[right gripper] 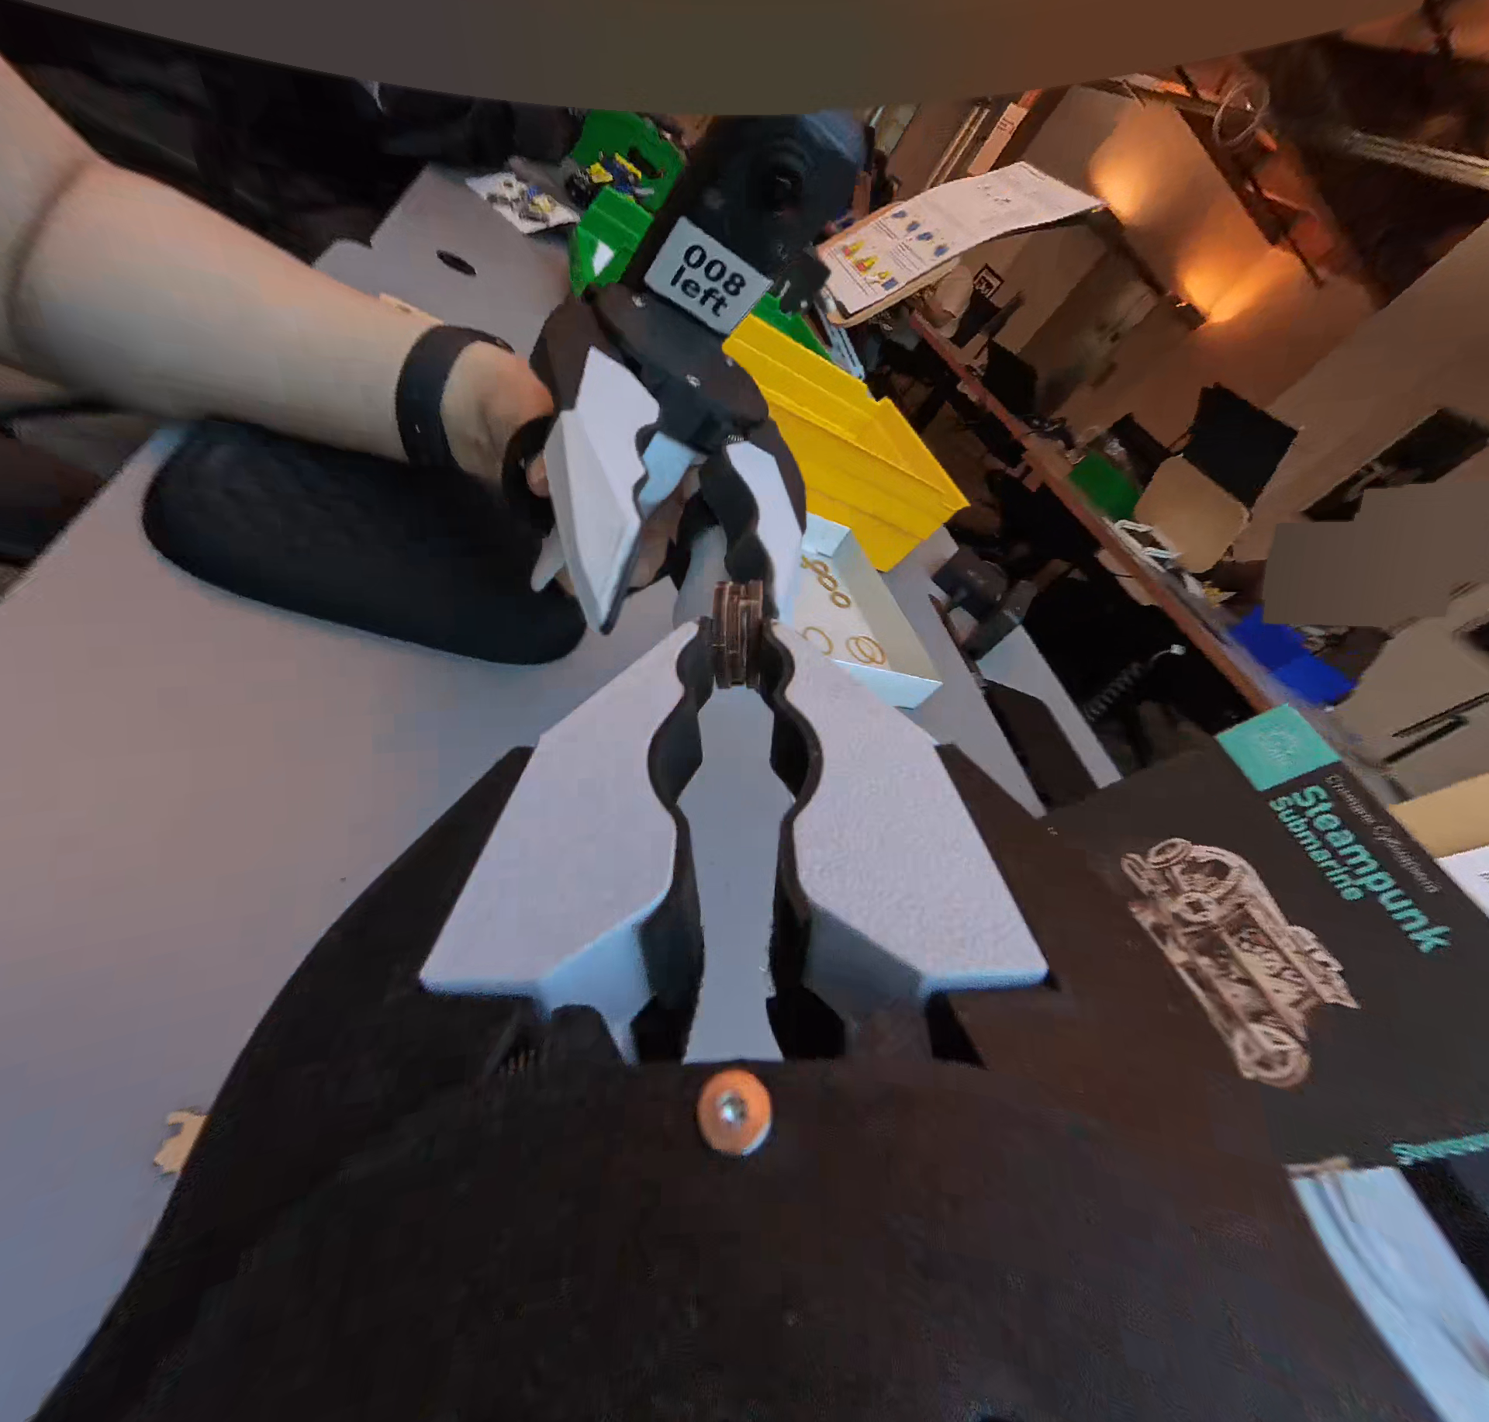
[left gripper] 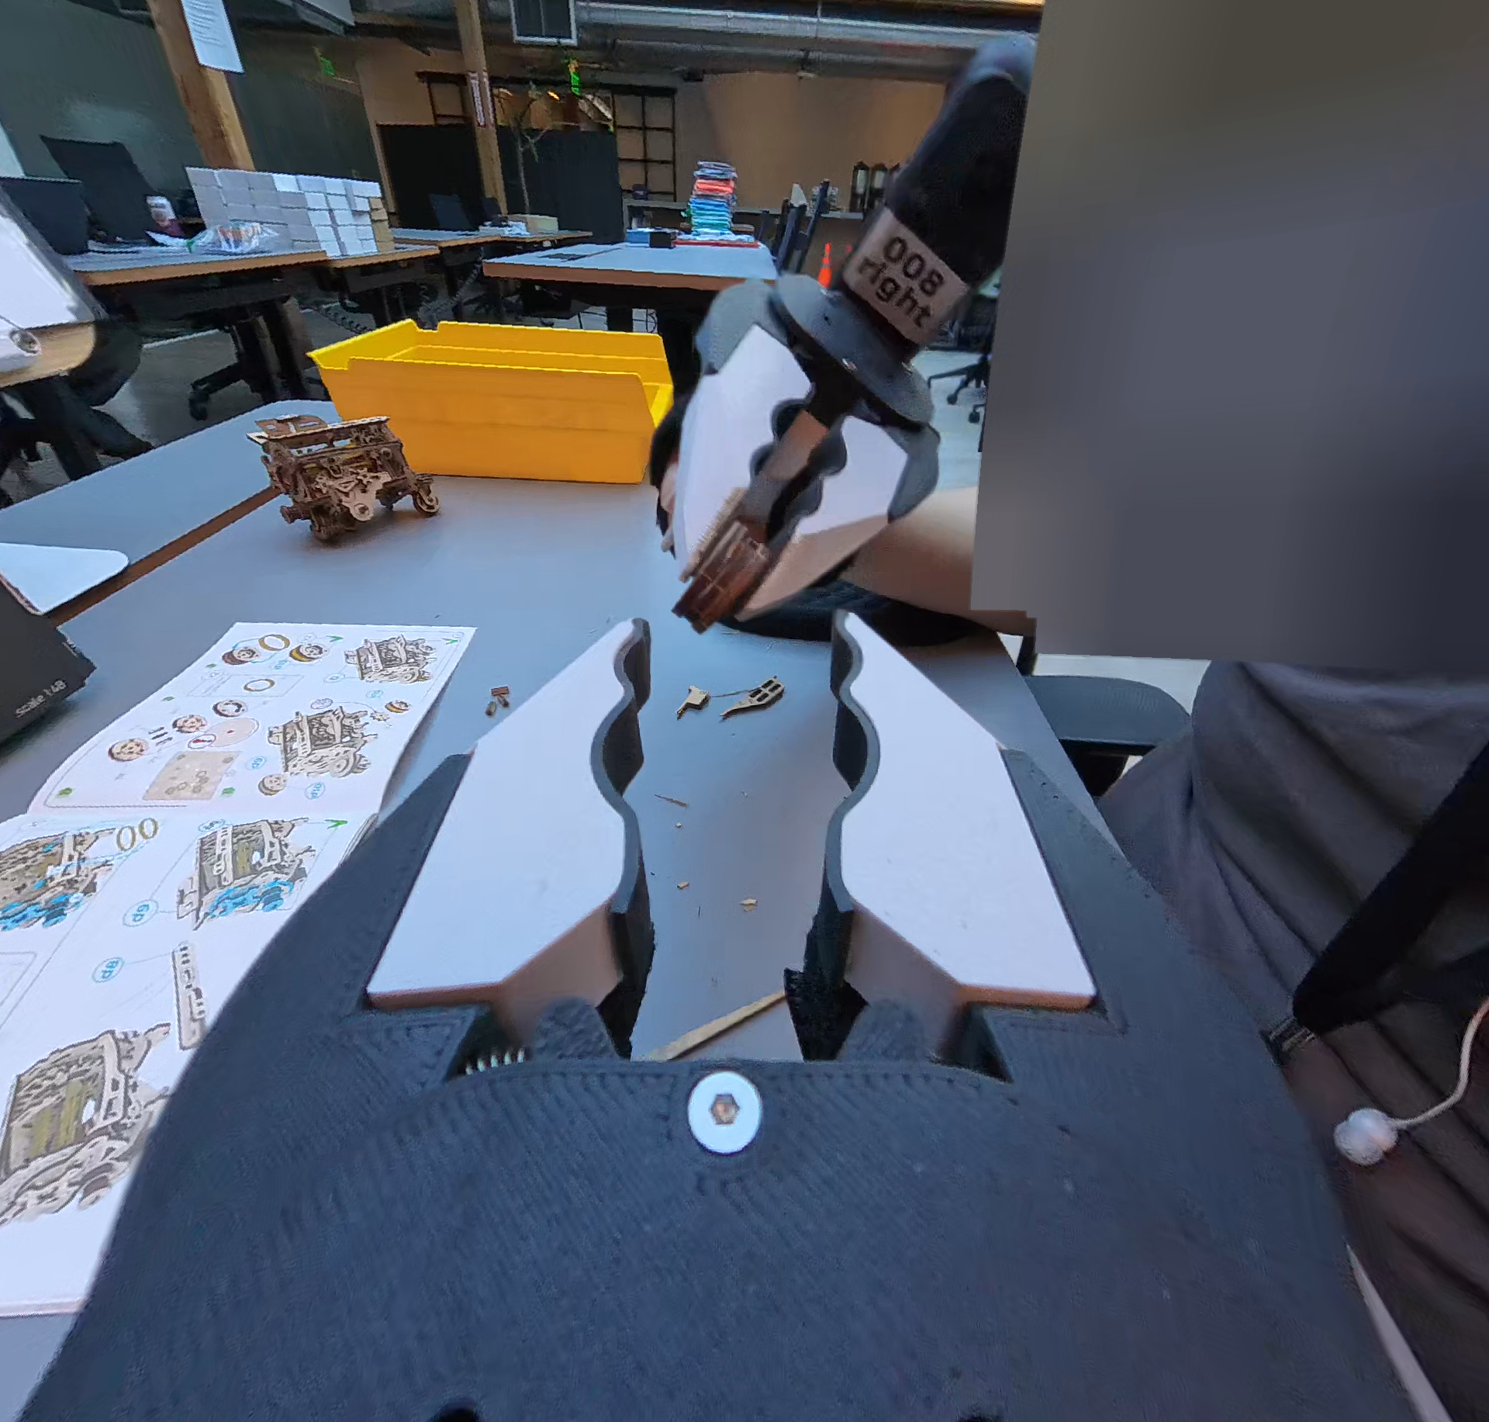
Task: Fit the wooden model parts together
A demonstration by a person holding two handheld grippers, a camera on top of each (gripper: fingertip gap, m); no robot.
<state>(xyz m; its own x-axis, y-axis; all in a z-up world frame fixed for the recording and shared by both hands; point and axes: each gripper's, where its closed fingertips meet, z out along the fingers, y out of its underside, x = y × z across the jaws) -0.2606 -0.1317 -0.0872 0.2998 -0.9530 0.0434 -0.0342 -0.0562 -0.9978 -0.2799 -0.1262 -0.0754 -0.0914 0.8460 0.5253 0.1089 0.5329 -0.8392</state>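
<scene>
the right tongs [right gripper: 735,646] are clamped on a small stack of wooden discs [right gripper: 737,635], pinched at the very tips; in the left wrist view the same tongs [left gripper: 713,589] hang above the grey counter [left gripper: 524,553] with that brown piece [left gripper: 719,577] between them. the left tongs [left gripper: 737,646] stand apart with nothing between them, just below and in front of the right tongs. on the counter beyond their tips lie two small loose wooden parts [left gripper: 737,698], with splinters scattered nearer the camera. to the left lie the open instruction sheets [left gripper: 242,730]. farther back stands the partly built wooden model [left gripper: 346,468], and beside it a yellow bin [left gripper: 499,400]. in the right wrist view a dark kit box [right gripper: 1225,940] lies to the right, and a white tray [right gripper: 878,658] with wooden rings sits beyond the tips.
</scene>
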